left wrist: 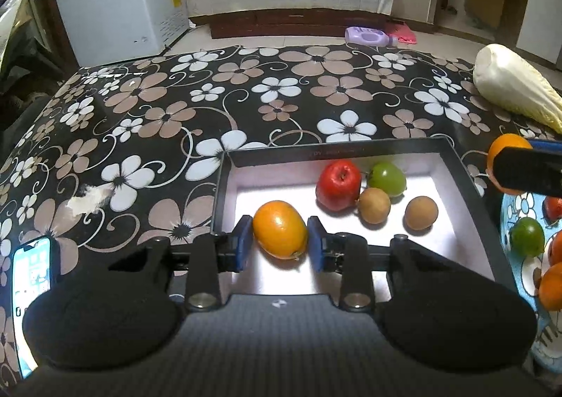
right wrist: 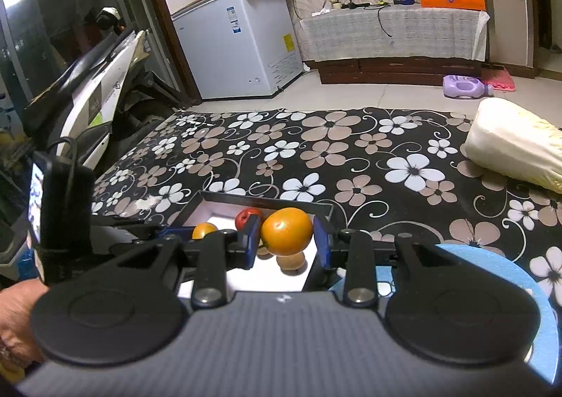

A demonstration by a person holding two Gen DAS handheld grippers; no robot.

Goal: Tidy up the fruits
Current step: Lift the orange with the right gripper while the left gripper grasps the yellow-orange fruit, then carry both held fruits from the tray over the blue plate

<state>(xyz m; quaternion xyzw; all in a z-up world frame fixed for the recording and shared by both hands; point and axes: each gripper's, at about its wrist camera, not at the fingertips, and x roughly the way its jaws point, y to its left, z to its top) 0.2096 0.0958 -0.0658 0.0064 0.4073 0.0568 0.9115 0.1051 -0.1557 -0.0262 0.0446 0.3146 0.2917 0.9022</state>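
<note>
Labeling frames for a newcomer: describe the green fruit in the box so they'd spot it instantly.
Find the black-rimmed box with the white floor on the flowered table. Against its far wall sits the green fruit, just right of the red apple. It is the box's only green piece; the two nearer it are brown.

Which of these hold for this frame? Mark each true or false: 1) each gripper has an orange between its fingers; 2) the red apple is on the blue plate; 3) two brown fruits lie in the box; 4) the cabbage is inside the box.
1) True: the left gripper holds an orange; the right gripper holds another orange.
2) False: the red apple lies in the black box, not on the blue plate.
3) True: two brown fruits.
4) False: the cabbage lies on the floral tablecloth, beyond the box.
</note>
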